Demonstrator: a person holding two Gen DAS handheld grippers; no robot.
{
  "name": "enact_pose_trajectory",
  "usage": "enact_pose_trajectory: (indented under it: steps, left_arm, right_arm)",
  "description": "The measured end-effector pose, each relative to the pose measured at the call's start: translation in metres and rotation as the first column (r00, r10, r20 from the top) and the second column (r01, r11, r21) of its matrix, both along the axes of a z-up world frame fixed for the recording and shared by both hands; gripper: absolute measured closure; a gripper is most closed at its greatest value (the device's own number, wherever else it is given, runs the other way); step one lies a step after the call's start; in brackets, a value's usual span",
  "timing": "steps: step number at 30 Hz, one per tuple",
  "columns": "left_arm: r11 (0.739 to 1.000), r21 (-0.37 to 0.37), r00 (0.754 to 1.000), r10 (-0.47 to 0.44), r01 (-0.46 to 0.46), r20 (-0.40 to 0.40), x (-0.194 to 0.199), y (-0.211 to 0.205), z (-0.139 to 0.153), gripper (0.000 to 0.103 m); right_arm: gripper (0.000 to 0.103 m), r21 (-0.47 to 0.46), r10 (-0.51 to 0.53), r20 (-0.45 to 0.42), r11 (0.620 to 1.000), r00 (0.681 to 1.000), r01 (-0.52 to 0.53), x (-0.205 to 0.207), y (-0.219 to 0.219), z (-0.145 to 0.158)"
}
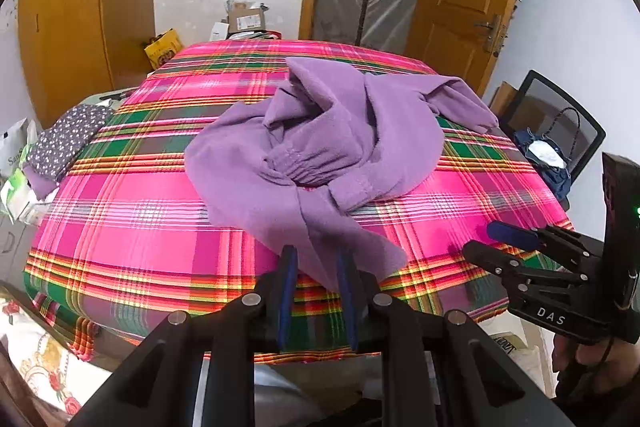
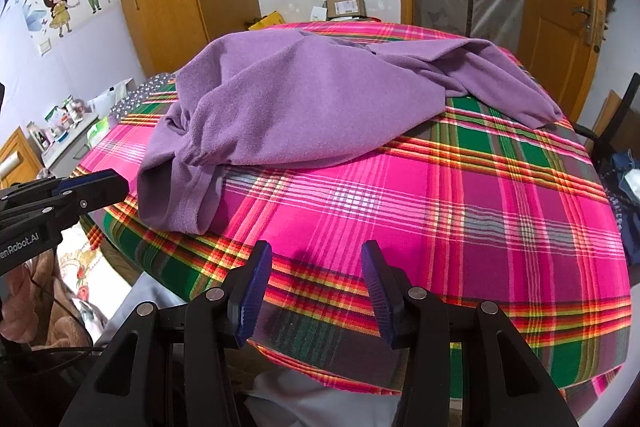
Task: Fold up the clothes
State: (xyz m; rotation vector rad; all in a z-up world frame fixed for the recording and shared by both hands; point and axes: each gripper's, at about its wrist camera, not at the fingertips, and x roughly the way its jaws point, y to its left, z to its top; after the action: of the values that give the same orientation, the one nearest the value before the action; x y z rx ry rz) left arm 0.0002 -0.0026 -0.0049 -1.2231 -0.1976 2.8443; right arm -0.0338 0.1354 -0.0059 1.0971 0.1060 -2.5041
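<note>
Now both grippers hang at the near edge of a surface covered with a pink, green and orange plaid cloth; whether that surface is a bed or a desk cannot be told. Both point forward and down across it.

The left gripper is near the front edge, its black arms spreading toward the lens and its blue-padded fingers standing apart with a moderate gap. A low flap of the purple fleece garment runs down toward that gap and reaches the tip of the right-hand finger; whether the fabric lies between the pads or just past them is not clear, and the pads do not visibly press on it. In the right wrist view the same gripper enters from the left edge, lying nearly level, just short of the garment's near hem.

The right gripper sits further along the same edge, its jaws wide apart, over bare plaid with nothing between them. In the left wrist view it comes in from the right, fingers pointing left over the cloth, with part of the holding hand showing below its body.

The garment lies crumpled in a heap across the middle and far part of the plaid cloth, one sleeve trailing toward the far right corner.
</note>
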Motion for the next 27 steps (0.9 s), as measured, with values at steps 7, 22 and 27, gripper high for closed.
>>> enact_pose_trajectory:
  steps: [7, 22, 27]
  left_arm:
    - [0.999, -0.018, 1.000, 0.031, -0.031, -0.004, -0.003, -0.005, 0.000, 0.082]
    - [0.999, -0.042, 1.000, 0.007, -0.008, -0.018, -0.005, -0.006, 0.002, 0.085]
    - [0.999, -0.046, 1.000, 0.001, -0.001, -0.010, -0.005, -0.006, 0.000, 0.085]
  right_arm:
    - [0.055, -0.002, 0.001, -0.004, 1.000, 1.000, -0.001, -0.001, 0.000, 0.000]
    - [0.050, -0.047, -0.021, -0.064, 0.999, 0.998, 0.018, -0.002, 0.001, 0.013]
    - [0.050, -0.052, 0.011, -0.040, 0.999, 0.999, -0.013, -0.003, -0.005, 0.010]
